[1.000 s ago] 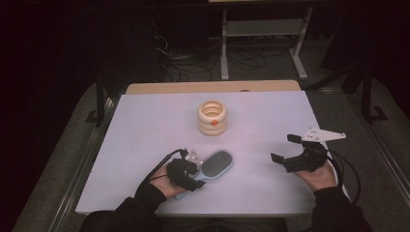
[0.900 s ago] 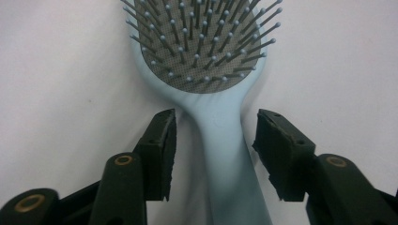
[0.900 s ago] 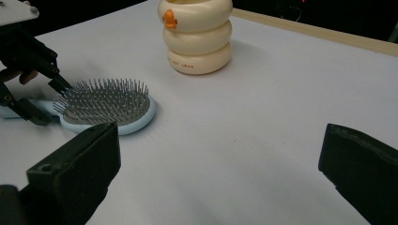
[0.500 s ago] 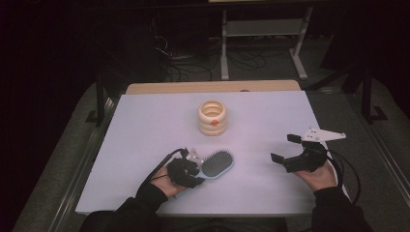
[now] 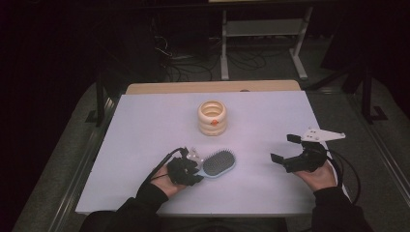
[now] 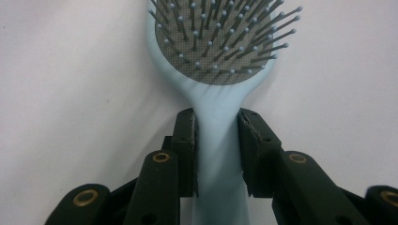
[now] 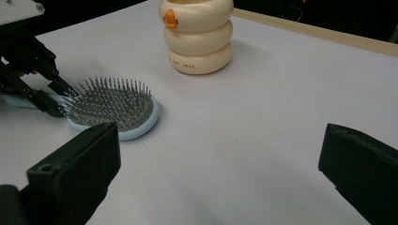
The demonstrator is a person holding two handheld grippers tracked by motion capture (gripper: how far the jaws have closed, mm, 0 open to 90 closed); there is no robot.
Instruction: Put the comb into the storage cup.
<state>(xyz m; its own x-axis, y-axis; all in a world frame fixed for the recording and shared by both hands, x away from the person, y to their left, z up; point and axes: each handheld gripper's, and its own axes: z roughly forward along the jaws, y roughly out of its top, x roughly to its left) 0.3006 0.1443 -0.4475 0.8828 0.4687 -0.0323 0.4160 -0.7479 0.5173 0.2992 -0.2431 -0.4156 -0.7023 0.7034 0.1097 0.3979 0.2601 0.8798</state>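
Note:
A light blue hairbrush (image 5: 219,163) lies bristles up on the white table (image 5: 145,130), near the front left. My left gripper (image 5: 197,169) is shut on its handle (image 6: 217,140); both pads (image 6: 187,140) press the handle's sides. These jaws have just been closing on it. The brush head (image 6: 220,42) points away from the gripper. In the right gripper view the brush (image 7: 112,105) shows at the left with the left gripper (image 7: 58,98) on it. My right gripper (image 5: 284,148) rests at the front right, open (image 7: 220,140), nothing between its jaws.
A cream ringed holder (image 5: 212,117) with an orange beak stands upright at the table's middle, beyond the brush; it also shows in the right gripper view (image 7: 197,35). Past the far edge a wooden strip (image 5: 212,87), cables and a metal stand sit in the dark.

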